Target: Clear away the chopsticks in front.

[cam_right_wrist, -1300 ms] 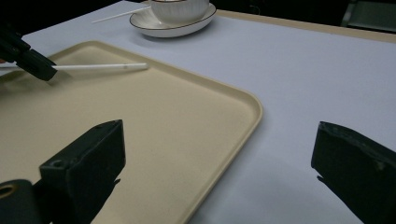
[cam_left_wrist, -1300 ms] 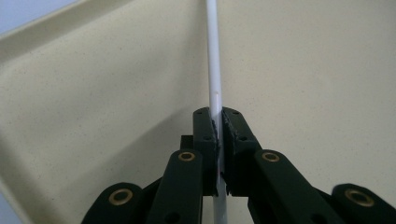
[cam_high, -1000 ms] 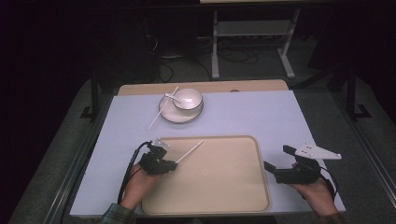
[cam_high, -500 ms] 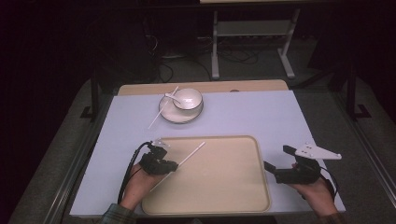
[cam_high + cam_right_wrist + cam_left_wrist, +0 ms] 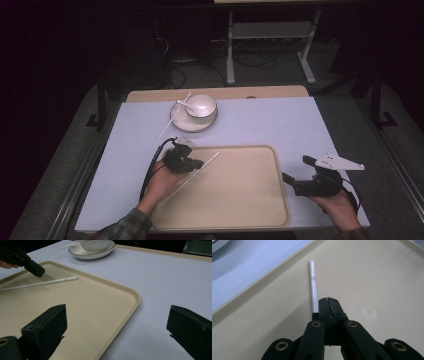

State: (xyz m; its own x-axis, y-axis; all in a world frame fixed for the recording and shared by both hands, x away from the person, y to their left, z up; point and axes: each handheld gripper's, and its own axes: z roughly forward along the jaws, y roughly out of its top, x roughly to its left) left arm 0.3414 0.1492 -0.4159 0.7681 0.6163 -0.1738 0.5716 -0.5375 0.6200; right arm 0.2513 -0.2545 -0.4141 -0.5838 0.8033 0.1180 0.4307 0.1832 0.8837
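Between the closed fingers of the left gripper sits a white chopstick, clamped near mid-length, over the left part of the beige tray. Long axis runs diagonally, far tip toward the bowl and saucer. Right gripper, fingers wide, empty, hovers well apart at tray's right edge.
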